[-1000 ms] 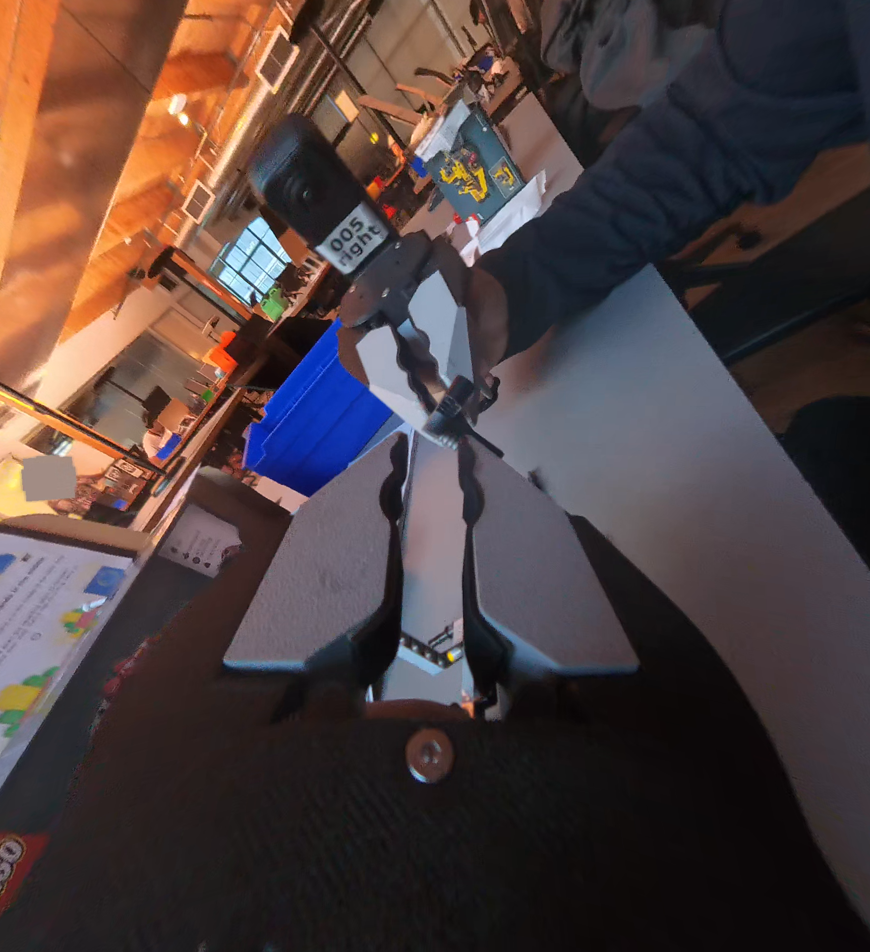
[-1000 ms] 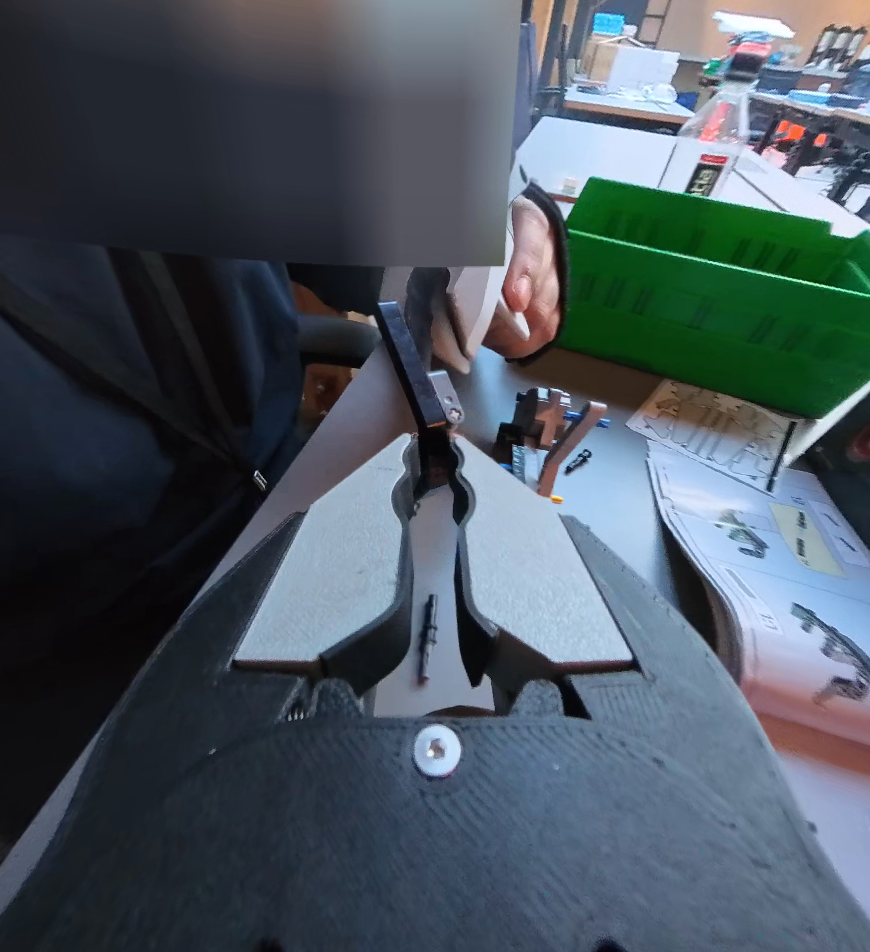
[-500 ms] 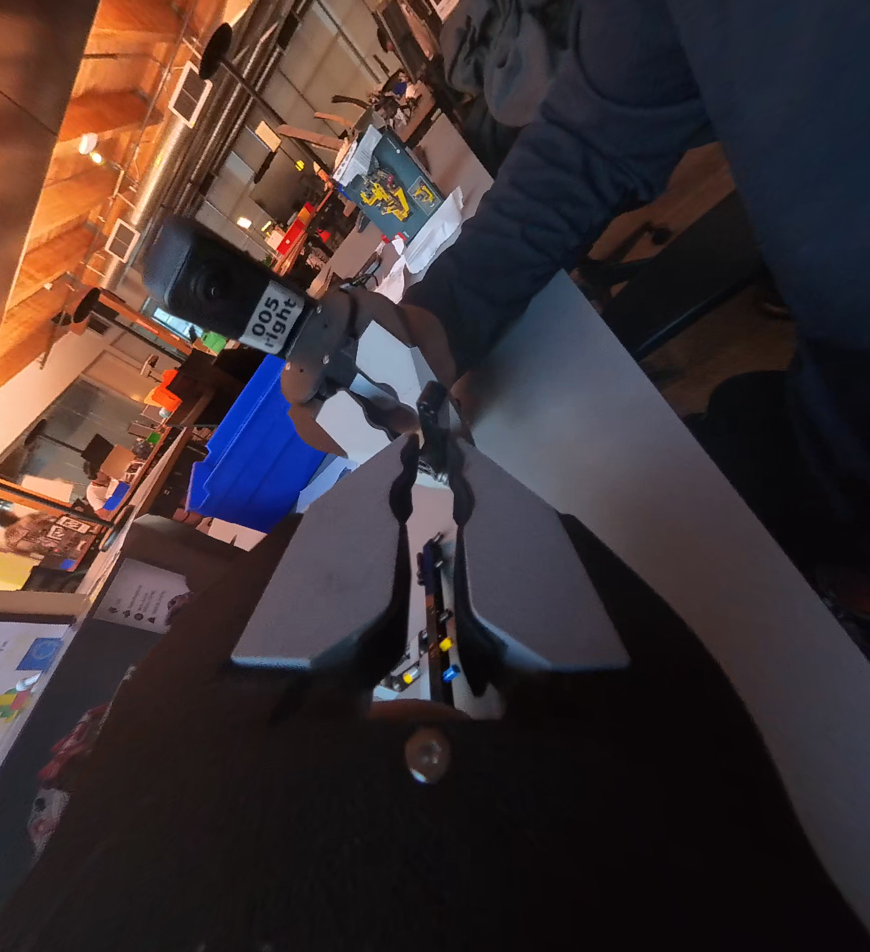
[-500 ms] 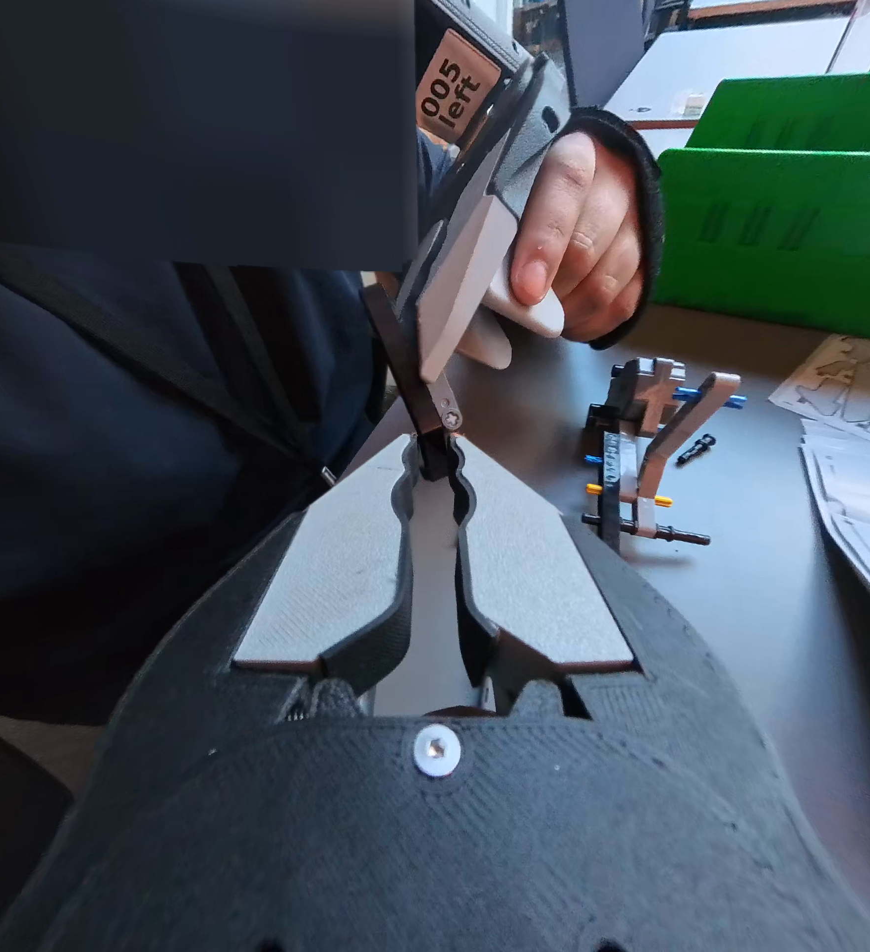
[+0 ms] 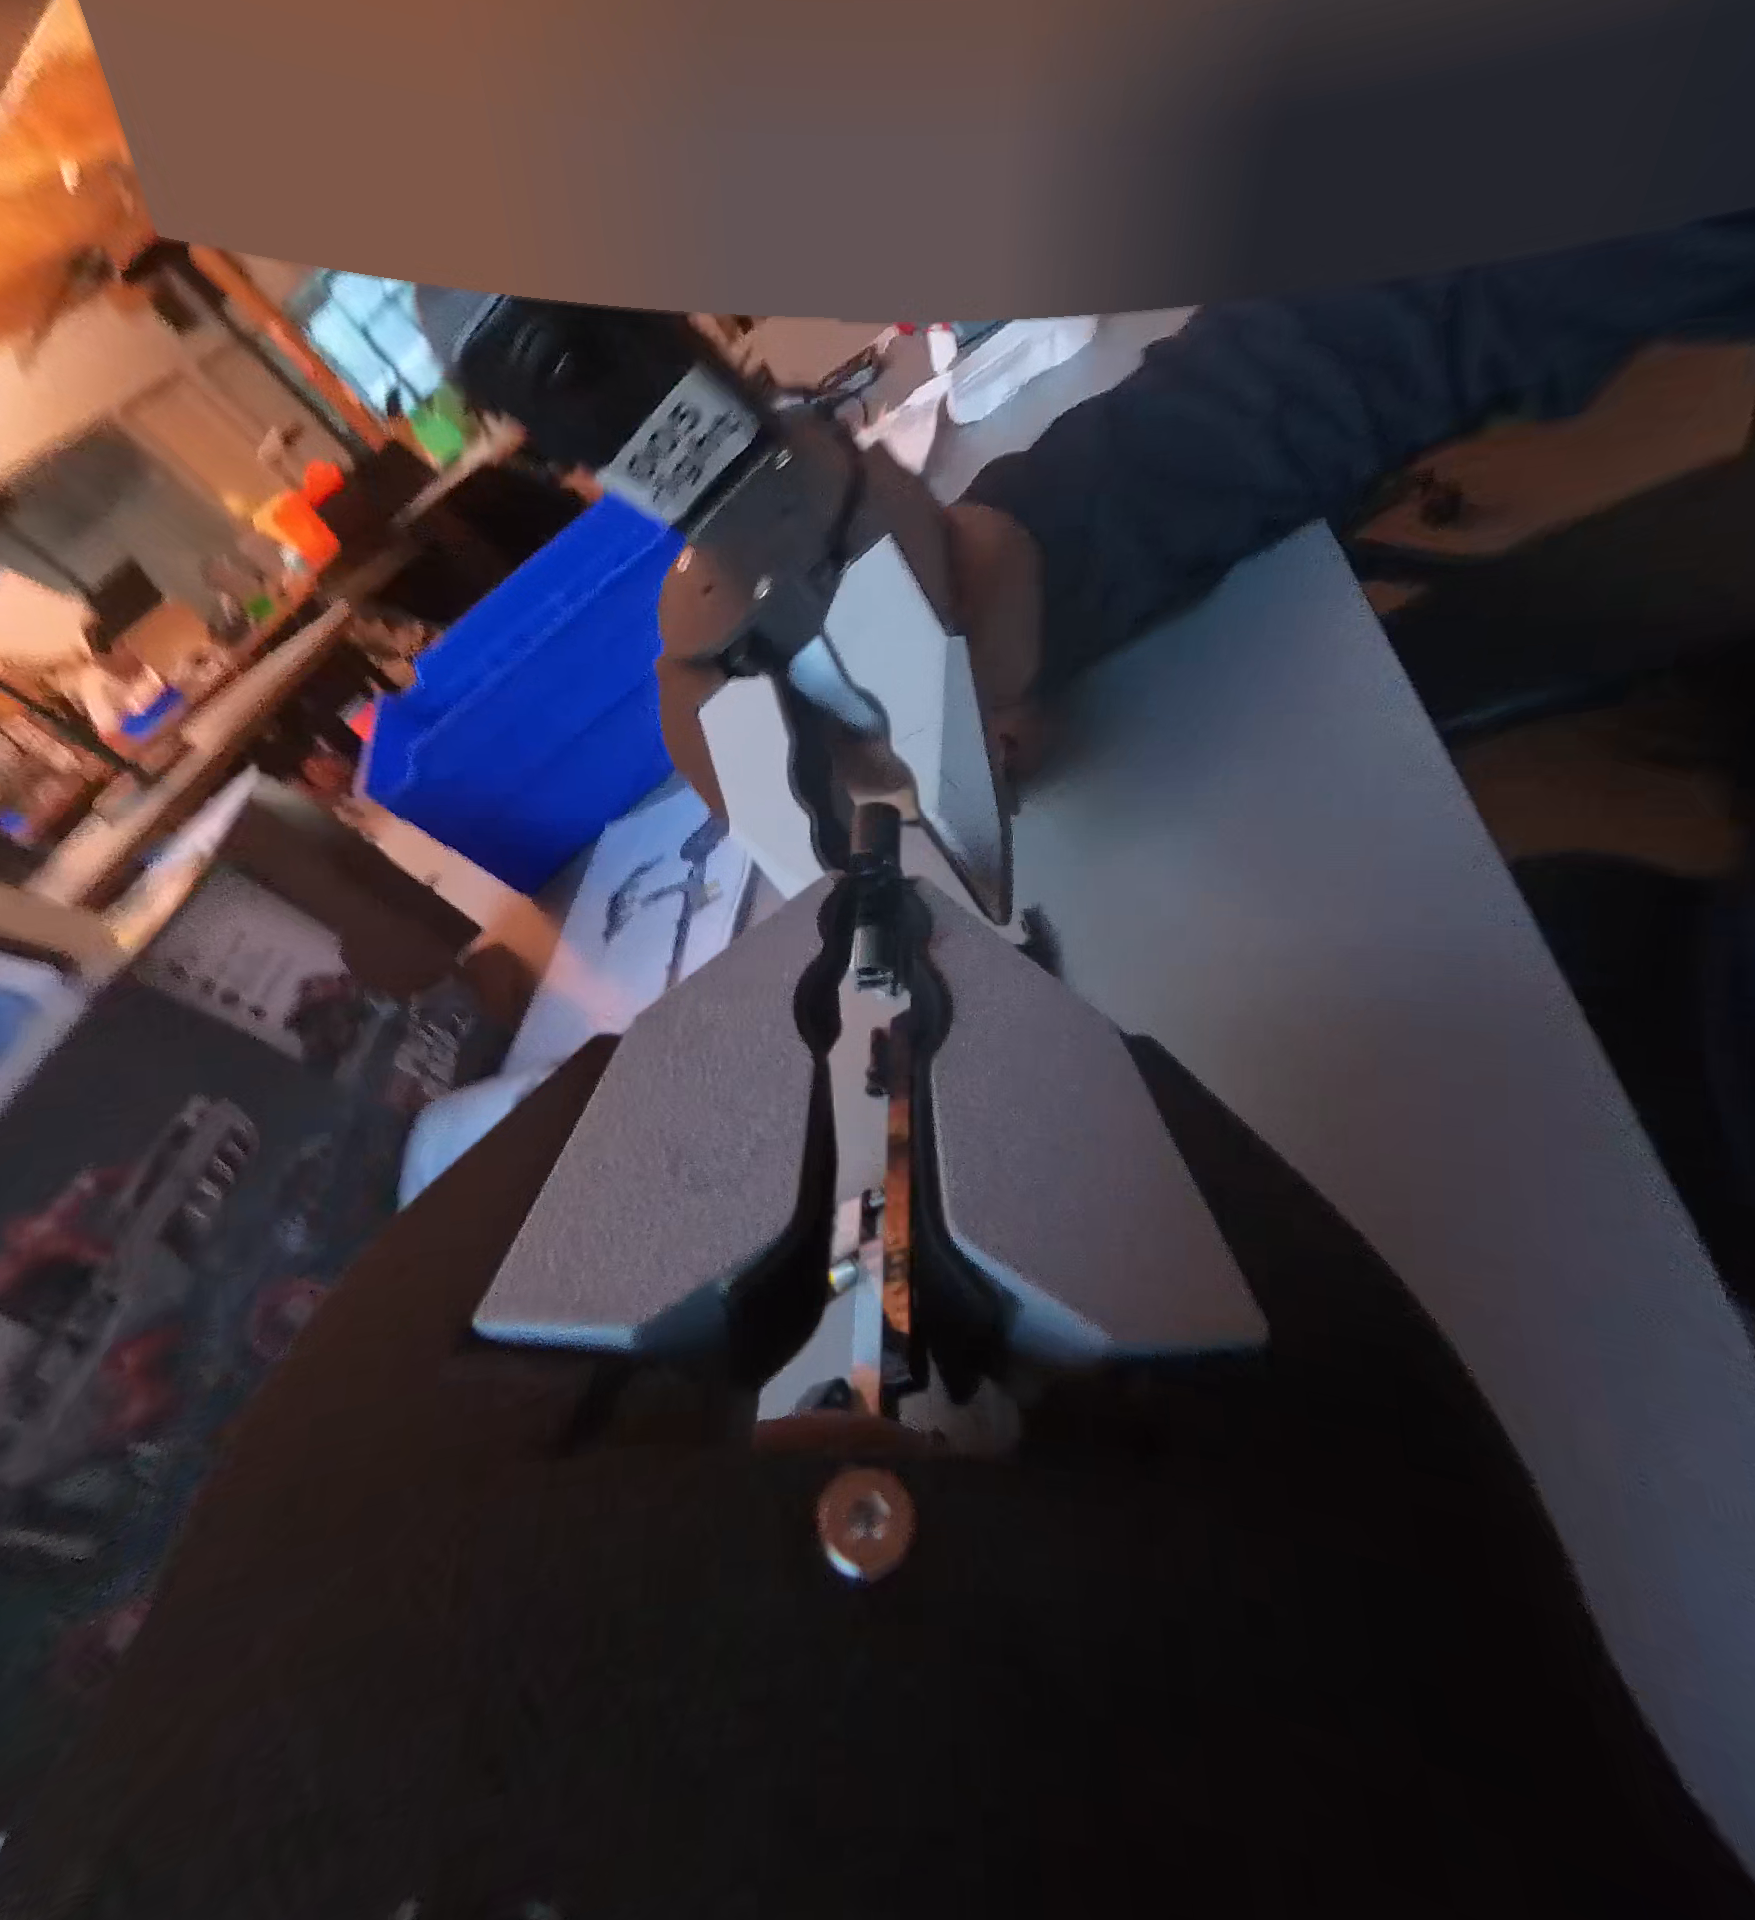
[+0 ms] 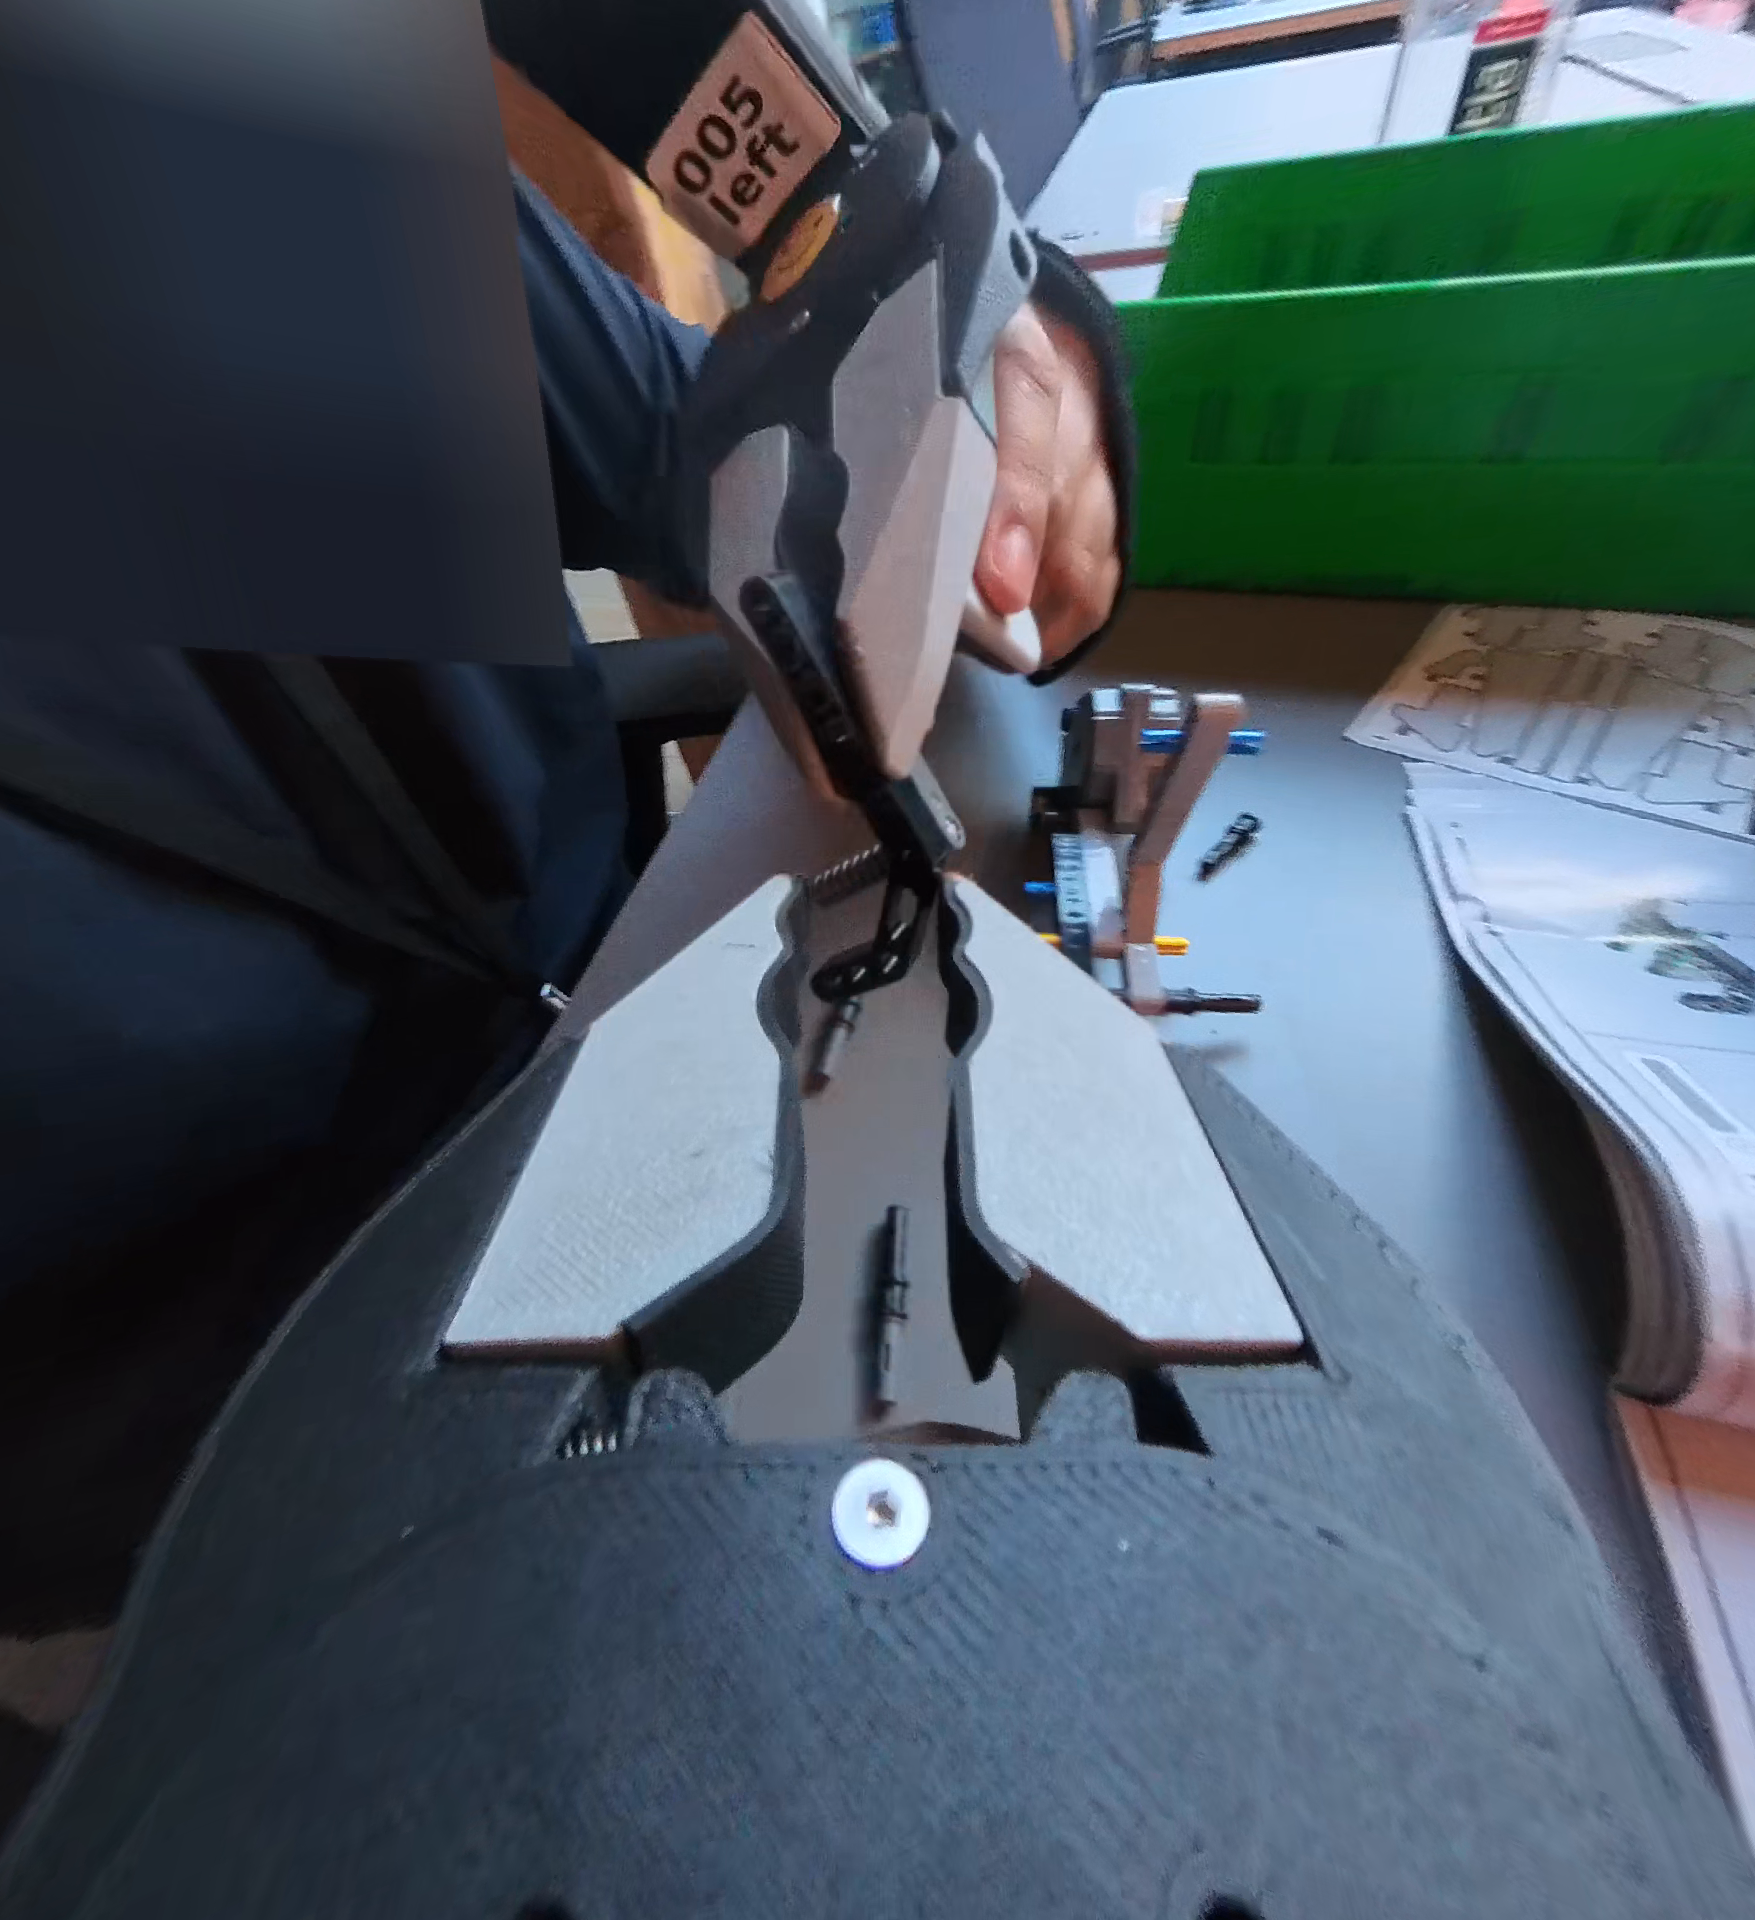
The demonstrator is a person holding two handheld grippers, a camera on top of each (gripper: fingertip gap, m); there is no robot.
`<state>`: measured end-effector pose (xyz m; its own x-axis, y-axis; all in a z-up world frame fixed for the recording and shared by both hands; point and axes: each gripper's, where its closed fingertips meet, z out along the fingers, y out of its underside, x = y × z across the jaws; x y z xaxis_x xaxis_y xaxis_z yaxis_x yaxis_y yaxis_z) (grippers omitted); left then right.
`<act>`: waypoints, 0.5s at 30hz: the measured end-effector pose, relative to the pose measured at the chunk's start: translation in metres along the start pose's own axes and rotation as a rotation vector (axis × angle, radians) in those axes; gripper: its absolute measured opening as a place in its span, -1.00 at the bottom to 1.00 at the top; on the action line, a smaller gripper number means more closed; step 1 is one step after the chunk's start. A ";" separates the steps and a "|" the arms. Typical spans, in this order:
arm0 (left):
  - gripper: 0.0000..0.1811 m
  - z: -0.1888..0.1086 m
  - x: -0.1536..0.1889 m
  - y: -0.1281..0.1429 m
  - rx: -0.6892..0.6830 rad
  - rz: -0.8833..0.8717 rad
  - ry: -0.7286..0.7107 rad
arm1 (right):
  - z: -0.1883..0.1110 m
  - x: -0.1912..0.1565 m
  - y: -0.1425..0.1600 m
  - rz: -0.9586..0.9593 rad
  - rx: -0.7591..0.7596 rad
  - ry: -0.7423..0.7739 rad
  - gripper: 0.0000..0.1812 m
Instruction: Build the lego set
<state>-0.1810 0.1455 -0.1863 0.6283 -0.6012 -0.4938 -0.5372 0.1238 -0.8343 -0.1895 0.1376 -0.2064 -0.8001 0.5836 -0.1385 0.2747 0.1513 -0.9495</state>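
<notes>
build barely begun, one small joint in hand

we take the partial assembly [image 6: 1127, 842] on the grey table [image 6: 1372, 1039] as our landmark. it is a small cluster of grey and black beams with blue and yellow pins, standing upright, and it looks like only an early part of the set. to its left, raised off the table, our left gripper [image 6: 920, 810] has its jaws closed on a black beam [image 6: 800, 675] with a small grey connector at its tip. our right gripper [image 6: 868, 904] meets that tip with its jaws narrow but parted; a bent black liftarm [image 6: 878, 945] hangs in the gap, and we cannot tell whether the fingers truly pinch it.

loose black pins lie near: one [image 6: 1228, 829] just right of the assembly, one [image 6: 885, 1294] on the table under the right gripper. the open manual [image 6: 1683, 1039] lies well to the right, a green bin [image 6: 1475, 416] behind.

we judge most of the build is left.
</notes>
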 end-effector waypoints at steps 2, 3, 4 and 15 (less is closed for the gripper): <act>-0.95 0.002 -0.002 0.008 -0.039 -0.155 0.058 | -0.005 0.010 -0.001 -0.023 0.001 0.072 -0.77; -0.95 0.003 -0.005 0.012 -0.060 -0.229 0.070 | -0.007 0.014 -0.003 -0.033 0.006 0.098 -0.79; -0.95 0.004 -0.008 0.013 -0.057 -0.290 0.078 | -0.009 0.016 -0.004 -0.038 0.017 0.112 -0.80; -0.96 0.009 -0.008 0.031 -0.142 -0.455 0.120 | -0.020 0.024 -0.035 -0.087 0.159 0.224 -0.78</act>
<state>-0.1975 0.1612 -0.2107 0.7519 -0.6575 -0.0484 -0.3000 -0.2759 -0.9132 -0.2075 0.1624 -0.1713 -0.6746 0.7382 -0.0056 0.1087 0.0918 -0.9898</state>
